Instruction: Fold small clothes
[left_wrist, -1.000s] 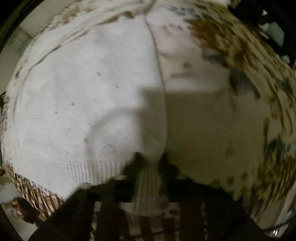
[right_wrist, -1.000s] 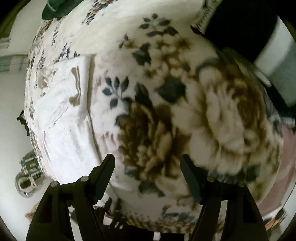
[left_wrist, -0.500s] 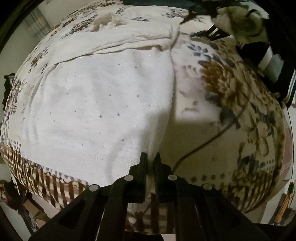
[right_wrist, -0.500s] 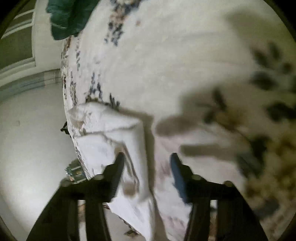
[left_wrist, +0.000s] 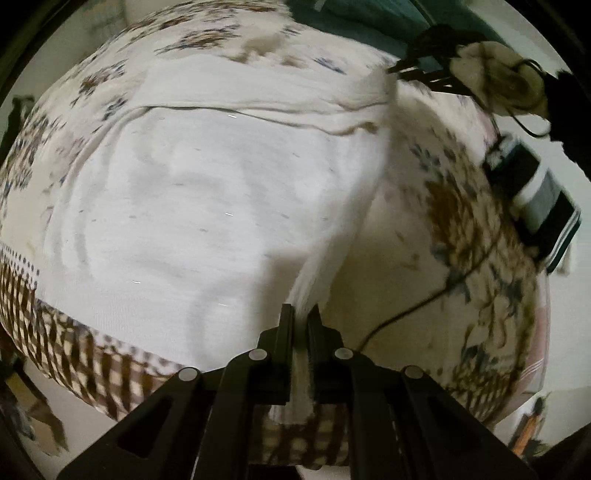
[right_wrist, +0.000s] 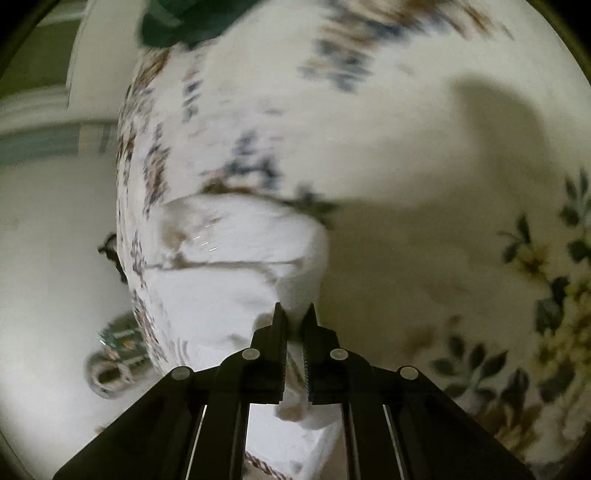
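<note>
White knit top spread flat on the floral-print bedspread, hem toward the checked brown border near the bed's edge. Left claw pinched tight on the hem-side corner, a strip of white ribbed fabric running up between the two black fingers. Right claw just about closed on the opposite corner up by the folded-over sleeve area; white cloth visible between its toothed pads, though hard to say how much is really caught since the view's pretty blurry. Looks like both corners grabbed, ready to carry one side over for a fold.

Stuff that could go sideways from here:
- Thin pinch on the right side slipping out mid-lift, dropping that corner and leaving a crooked fold.
- Grabbing only the top layer, so the bottom layer stays behind and bunches.
- Catching the bedspread along with the knit, dragging the whole mess.
- Uneven lift between the two sides, twisting the edge instead of laying it straight.
- Dark cable lying on the bedspread just beside the left claw, easy to snag on the way across.
</note>
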